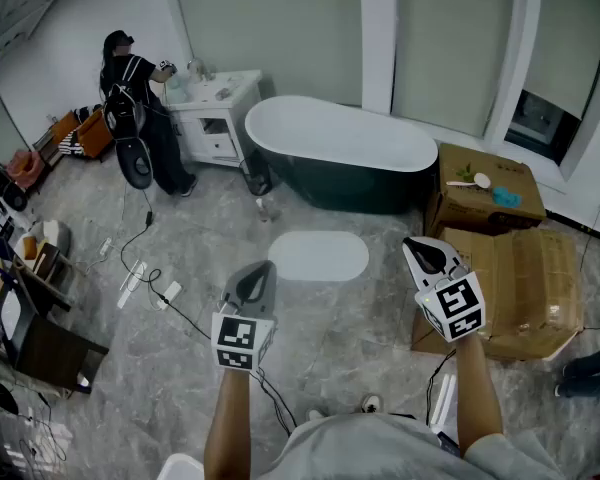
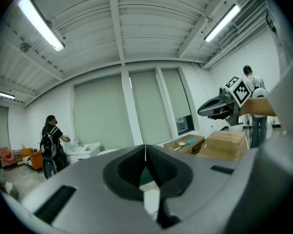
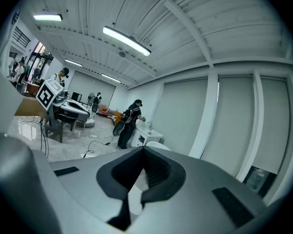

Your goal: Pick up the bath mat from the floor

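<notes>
The bath mat [image 1: 318, 255] is a pale oval lying flat on the grey marble floor in front of the dark bathtub [image 1: 340, 153]. My left gripper [image 1: 265, 266] is held above the floor just left of the mat, jaws shut and empty. My right gripper [image 1: 408, 245] hovers right of the mat, also shut with nothing in it. In the left gripper view the left gripper [image 2: 145, 152] has its pads closed tip to tip, and the right gripper [image 2: 201, 112] shows at the right. In the right gripper view the right gripper [image 3: 143, 152] is shut too, with a sliver of the mat [image 3: 135, 179] behind its jaws.
Cardboard boxes [image 1: 515, 278] stand at the right, close to my right gripper. A person [image 1: 140, 108] stands at a white vanity [image 1: 215, 113] at the back left. Cables and a power strip [image 1: 140, 278] lie on the floor at the left, with clutter along the left wall.
</notes>
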